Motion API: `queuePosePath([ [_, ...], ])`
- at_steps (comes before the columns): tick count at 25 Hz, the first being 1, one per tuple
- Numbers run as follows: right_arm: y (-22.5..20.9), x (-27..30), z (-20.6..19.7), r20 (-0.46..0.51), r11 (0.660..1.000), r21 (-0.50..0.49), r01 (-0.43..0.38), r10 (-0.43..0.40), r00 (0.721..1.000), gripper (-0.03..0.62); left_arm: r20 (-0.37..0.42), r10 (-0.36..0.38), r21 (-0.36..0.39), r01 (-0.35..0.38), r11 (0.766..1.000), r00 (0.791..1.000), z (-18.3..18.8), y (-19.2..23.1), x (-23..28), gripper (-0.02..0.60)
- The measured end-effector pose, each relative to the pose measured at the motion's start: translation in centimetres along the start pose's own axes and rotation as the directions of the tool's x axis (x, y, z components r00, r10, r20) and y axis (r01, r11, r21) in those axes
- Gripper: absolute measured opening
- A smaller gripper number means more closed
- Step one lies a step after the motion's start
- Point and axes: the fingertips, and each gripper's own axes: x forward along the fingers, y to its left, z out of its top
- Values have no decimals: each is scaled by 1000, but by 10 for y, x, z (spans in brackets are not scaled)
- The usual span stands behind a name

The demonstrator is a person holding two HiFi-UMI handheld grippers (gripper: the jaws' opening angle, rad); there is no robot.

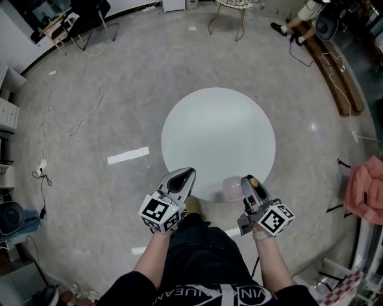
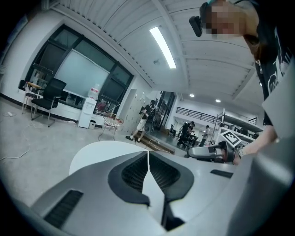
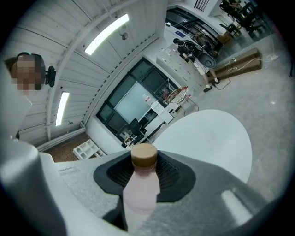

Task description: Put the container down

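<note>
A pale pink bottle with a tan cap [image 3: 141, 184] stands between the pads of my right gripper [image 3: 144, 171], which is shut on its body just below the cap. In the head view the bottle [image 1: 231, 187] hangs at the near edge of the round white table [image 1: 218, 134], with the right gripper [image 1: 250, 185] beside it. My left gripper [image 1: 182, 180] is held at the table's near left edge, shut and with nothing in it. Its pads meet in the left gripper view [image 2: 148, 167], where the right gripper [image 2: 209, 152] shows at the right.
A white tape strip [image 1: 127, 155] lies on the grey floor left of the table. Cables [image 1: 72, 125] run across the floor at the left. A wire chair [image 1: 232, 13] stands at the back, a wooden plank [image 1: 338, 77] at the right, a pink cloth [image 1: 366, 191] at the far right.
</note>
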Motion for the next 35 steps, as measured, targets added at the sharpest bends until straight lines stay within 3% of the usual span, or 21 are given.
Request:
queuePosePath([
  [10,-18,37,-9,-44,1000,-26,13,-14,999,133,-55,-14,4,14,1000,998,-26,16,16,15],
  [20,-37,71,-10,-110,999,-51,-9,3,994,133,-57,14,-38,-16,999,998,-37,26,36,15],
  [35,-51,115,1,-201,979,-189,-75,36,979,133,-73,71,-30,-74,997,995,-44,39,67,15],
])
